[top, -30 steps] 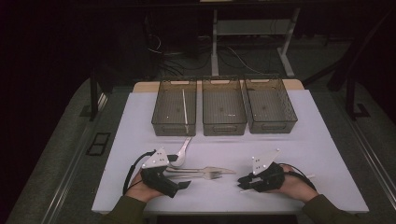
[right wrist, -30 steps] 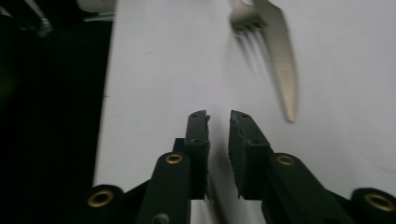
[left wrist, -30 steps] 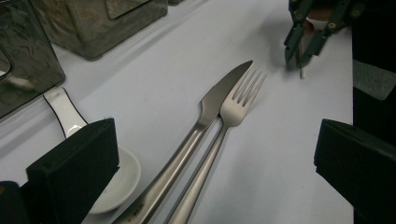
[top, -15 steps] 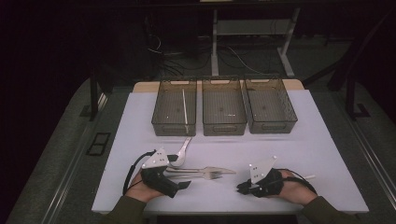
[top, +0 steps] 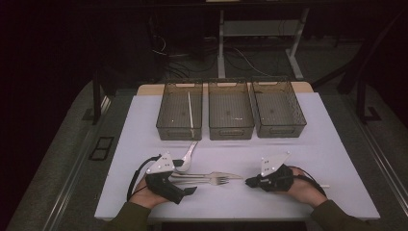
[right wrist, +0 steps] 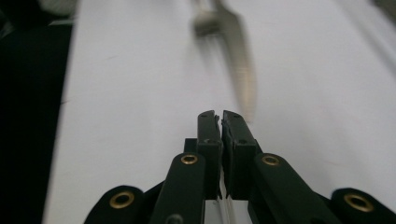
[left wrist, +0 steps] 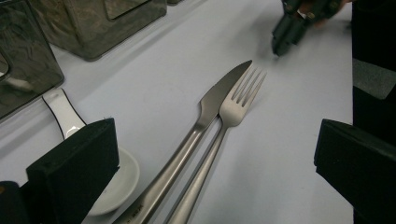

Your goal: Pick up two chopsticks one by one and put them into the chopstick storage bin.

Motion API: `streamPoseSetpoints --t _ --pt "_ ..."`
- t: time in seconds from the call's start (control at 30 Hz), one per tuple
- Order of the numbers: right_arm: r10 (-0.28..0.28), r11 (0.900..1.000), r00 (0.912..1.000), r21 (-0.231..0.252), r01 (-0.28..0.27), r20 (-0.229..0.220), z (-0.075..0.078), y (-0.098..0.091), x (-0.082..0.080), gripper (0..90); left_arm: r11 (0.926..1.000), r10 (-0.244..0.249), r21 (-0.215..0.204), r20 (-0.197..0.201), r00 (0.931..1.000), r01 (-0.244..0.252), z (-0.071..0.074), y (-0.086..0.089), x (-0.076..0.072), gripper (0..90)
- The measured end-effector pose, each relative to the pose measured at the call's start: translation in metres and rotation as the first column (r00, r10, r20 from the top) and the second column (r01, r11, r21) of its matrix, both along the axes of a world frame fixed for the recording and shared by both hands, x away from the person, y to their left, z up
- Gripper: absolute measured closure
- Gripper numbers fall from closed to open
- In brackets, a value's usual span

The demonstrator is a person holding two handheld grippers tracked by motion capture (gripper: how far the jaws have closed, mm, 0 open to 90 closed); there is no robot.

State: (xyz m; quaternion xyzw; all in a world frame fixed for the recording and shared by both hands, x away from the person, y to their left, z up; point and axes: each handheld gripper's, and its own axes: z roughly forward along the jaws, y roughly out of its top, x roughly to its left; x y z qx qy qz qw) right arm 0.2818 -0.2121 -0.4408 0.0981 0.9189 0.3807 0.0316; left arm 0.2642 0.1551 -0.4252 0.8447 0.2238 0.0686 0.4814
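Observation:
A steel knife (top: 222, 175) and a steel fork (top: 217, 181) lie side by side at the middle front of the white table, tips toward the right. A white ceramic spoon (top: 188, 153) lies just behind their handles. My left gripper (top: 185, 182) rests at the handle end, jaws wide open. In the left gripper view the knife (left wrist: 212, 100) and fork (left wrist: 236, 105) run between the jaws, with the spoon (left wrist: 63, 114) beside the left one. My right gripper (top: 248, 182) is shut and empty, its tip just right of the knife point. Ahead of its closed tips (right wrist: 219, 116) the knife blade (right wrist: 243, 60) looks blurred.
Three dark see-through bins stand in a row at the back: left bin (top: 166, 122), middle bin (top: 230, 131), right bin (top: 280, 129). A thin white stick (top: 190, 108) lies in the left bin. The table's front edge (top: 231, 215) is just below both hands.
My right gripper has shifted slightly and its grey plate now tilts up more. The left gripper and the cutlery have stayed put.

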Motion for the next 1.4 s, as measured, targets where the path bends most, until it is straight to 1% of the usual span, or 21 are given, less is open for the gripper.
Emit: streamPoseSetpoints --t 0.03,0.07,0.1,0.2,0.23,0.33,0.43,0.57,0.63,0.7,0.77,0.87,0.97,1.0,1.07,1.1,1.2,1.23,1.27,1.3,1.4 --pt "-0.027 0.9996 0.9996 0.000 0.027 0.003 0.000 -0.003 0.005 86.4 1.0000 0.002 -0.002 0.000 1.0000 -0.002 0.000 0.000 0.000 0.0" --pt "-0.072 0.9974 0.9973 0.007 0.072 -0.012 0.000 -0.004 0.008 86.4 1.0000 0.001 0.001 0.000 1.0000 -0.001 0.000 0.000 0.000 0.0" --pt "-0.096 0.9954 0.9953 0.005 0.096 -0.014 0.000 -0.005 0.013 86.4 1.0000 0.002 -0.001 -0.001 1.0000 -0.002 0.000 -0.001 0.000 0.0" --pt "-0.162 0.9869 0.9866 0.001 0.162 -0.024 -0.002 -0.007 0.025 86.5 1.0000 0.001 0.000 0.000 1.0000 -0.001 0.000 -0.001 0.000 0.0" --pt "-0.177 0.9842 0.9841 -0.005 0.177 -0.014 -0.002 -0.007 0.028 86.5 1.0000 0.000 0.001 0.000 1.0000 0.000 0.000 0.000 0.000 0.0" --pt "-0.232 0.9725 0.9723 0.017 0.232 -0.032 -0.002 -0.004 0.038 86.5 1.0000 0.000 0.001 0.000 1.0000 0.000 0.000 0.000 0.000 0.0" --pt "-0.259 0.9656 0.9652 0.009 0.260 -0.033 -0.003 0.000 0.046 86.5 1.0000 -0.002 0.000 0.002 1.0000 0.002 0.000 0.000 0.000 0.0" --pt "-0.276 0.9612 0.9607 -0.001 0.276 -0.030 -0.010 0.001 0.051 85.7 1.0000 0.000 0.003 -0.003 1.0000 0.000 0.000 0.001 0.000 0.0" --pt "-0.288 0.9573 0.9569 0.016 0.289 -0.039 -0.009 -0.002 0.051 77.1 1.0000 -0.002 0.002 -0.003 1.0000 0.002 -0.001 0.001 0.000 0.0" --pt "-0.296 0.9538 0.9533 0.034 0.299 -0.058 -0.004 -0.008 0.051 67.2 1.0000 -0.004 0.002 -0.001 1.0000 0.004 0.000 0.000 -0.001 0.0" --pt "-0.311 0.9481 0.9484 0.049 0.314 -0.060 0.001 -0.017 0.047 60.1 1.0000 -0.001 -0.001 -0.001 1.0000 0.001 0.000 0.000 -0.001 0.0" --pt "-0.344 0.9349 0.9368 0.068 0.348 -0.063 0.006 -0.036 0.040 55.6 1.0000 -0.001 0.003 -0.005 1.0000 0.001 -0.001 0.001 0.000 0.0" --pt "-0.377 0.9229 0.9241 0.059 0.380 -0.063 0.010 -0.053 0.030 52.8 1.0000 -0.002 0.000 -0.006 1.0000 0.002 -0.001 0.000 0.000 0.0" --pt "-0.382 0.9206 0.9218 0.059 0.386 -0.065 0.011 -0.057 0.028 54.0 1.0000 0.000 -0.001 -0.007 1.0000 0.000 -0.001 0.000 -0.001 0.0" --pt "-0.382 0.9211 0.9212 0.051 0.386 -0.074 0.012 -0.065 0.022 53.2 1.0000 0.001 -0.003 -0.010 1.0000 -0.001 -0.001 0.000 -0.001 0.0" --pt "-0.386 0.9201 0.9196 0.041 0.389 -0.073 0.013 -0.067 0.019 53.1 1.0000 0.001 -0.001 -0.012 0.9999 -0.001 -0.001 0.001 -0.001 0.0" --pt "-0.379 0.9252 0.9235 -0.002 0.380 -0.059 0.013 -0.073 0.010 52.8 1.0000 -0.001 0.001 -0.007 1.0000 0.001 -0.001 0.002 0.000 0.0" --pt "-0.386 0.9224 0.9207 -0.008 0.386 -0.057 0.013 -0.076 0.007 53.3 1.0000 0.000 0.000 -0.009 1.0000 0.000 -0.001 0.002 0.000 0.0" --pt "-0.394 0.9190 0.9169 -0.014 0.394 -0.064 0.013 -0.080 0.005 55.7 1.0000 0.003 -0.002 -0.012 0.9999 -0.003 -0.001 0.002 0.000 0.0" --pt "-0.394 0.9192 0.9162 -0.021 0.393 -0.074 0.013 -0.084 0.004 57.7 1.0000 0.001 0.000 -0.009 1.0000 -0.001 -0.001 0.002 0.000 0.0" --pt "-0.400 0.9163 0.9133 -0.046 0.398 -0.076 0.011 -0.095 0.001 64.5 1.0000 0.002 -0.002 -0.007 1.0000 -0.002 0.000 0.002 -0.001 0.0"
